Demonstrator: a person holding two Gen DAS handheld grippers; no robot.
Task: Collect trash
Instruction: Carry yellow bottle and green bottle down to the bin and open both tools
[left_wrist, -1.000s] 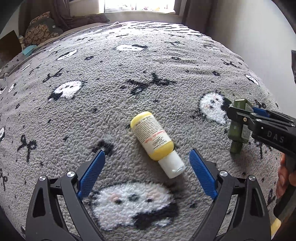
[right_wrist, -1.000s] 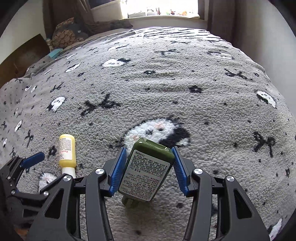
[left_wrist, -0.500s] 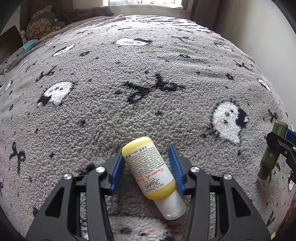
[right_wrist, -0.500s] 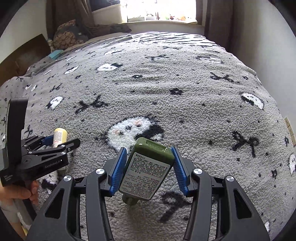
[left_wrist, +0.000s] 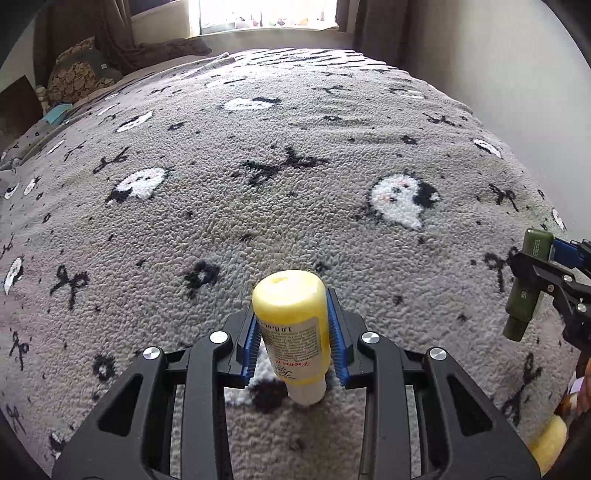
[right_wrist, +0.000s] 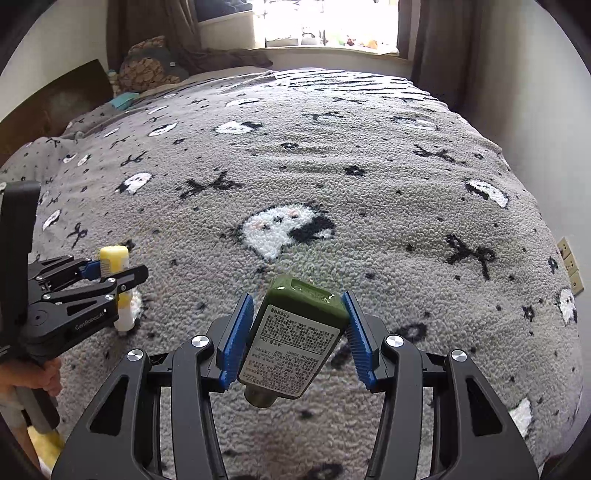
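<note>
Covering the whole bed, a grey fleece blanket (left_wrist: 295, 206) patterned with white ghosts and black bows fills both views, running back to a bright window (right_wrist: 325, 22) flanked by dark curtains (right_wrist: 432, 44). A patterned pillow (left_wrist: 79, 75) sits at the far left corner of the bed.

The left gripper (left_wrist: 293, 345) has its blue pads clenched on a yellow bottle (left_wrist: 295, 328), which stands nearly upright between them, white cap down and close above the blanket, base towards the camera. In the right wrist view this bottle shows at the left edge, held in the same gripper.

The right gripper (right_wrist: 297, 338) grasps a green bottle (right_wrist: 295, 339) by its sides, tilted, label up and its cap pointing down and back. It hangs clear of the blanket, and appears at the right edge of the left wrist view.
</note>
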